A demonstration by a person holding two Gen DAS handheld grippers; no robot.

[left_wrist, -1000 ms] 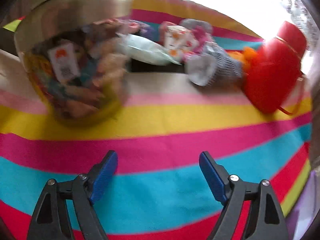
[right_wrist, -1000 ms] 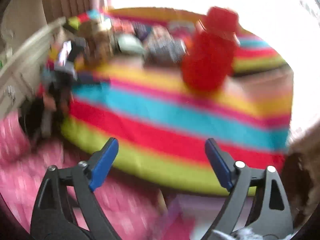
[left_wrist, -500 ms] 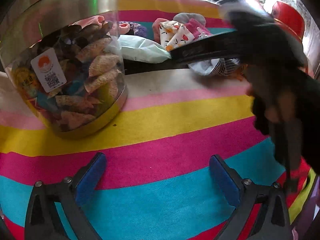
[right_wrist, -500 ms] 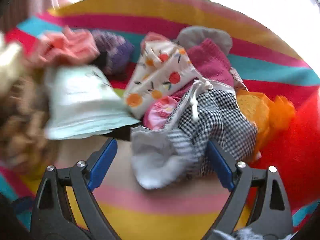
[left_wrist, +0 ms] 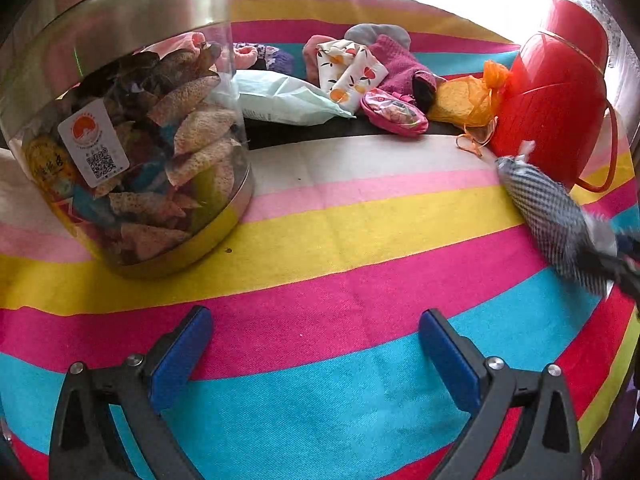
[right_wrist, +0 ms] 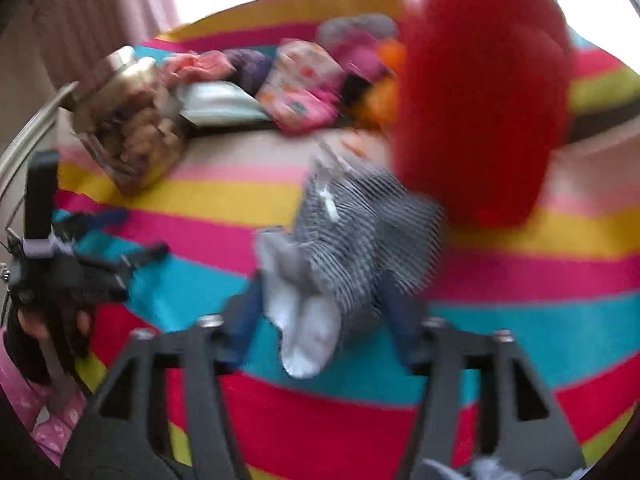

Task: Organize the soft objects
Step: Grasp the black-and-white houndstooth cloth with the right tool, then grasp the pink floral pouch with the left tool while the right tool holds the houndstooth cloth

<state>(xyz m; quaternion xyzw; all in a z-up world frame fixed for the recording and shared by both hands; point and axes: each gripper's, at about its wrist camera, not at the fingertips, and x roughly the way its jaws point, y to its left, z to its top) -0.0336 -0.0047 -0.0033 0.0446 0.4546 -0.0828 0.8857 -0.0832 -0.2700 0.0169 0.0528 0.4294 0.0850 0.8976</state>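
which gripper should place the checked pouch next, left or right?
Right. The checked pouch already sits between the right gripper jaws, which have just been closing. The left gripper hangs open and empty over the striped cloth.

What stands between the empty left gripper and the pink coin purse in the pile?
Nothing visible. Only bare striped cloth lies between the open left gripper and the pink coin purse; the snack jar stands off to the left.
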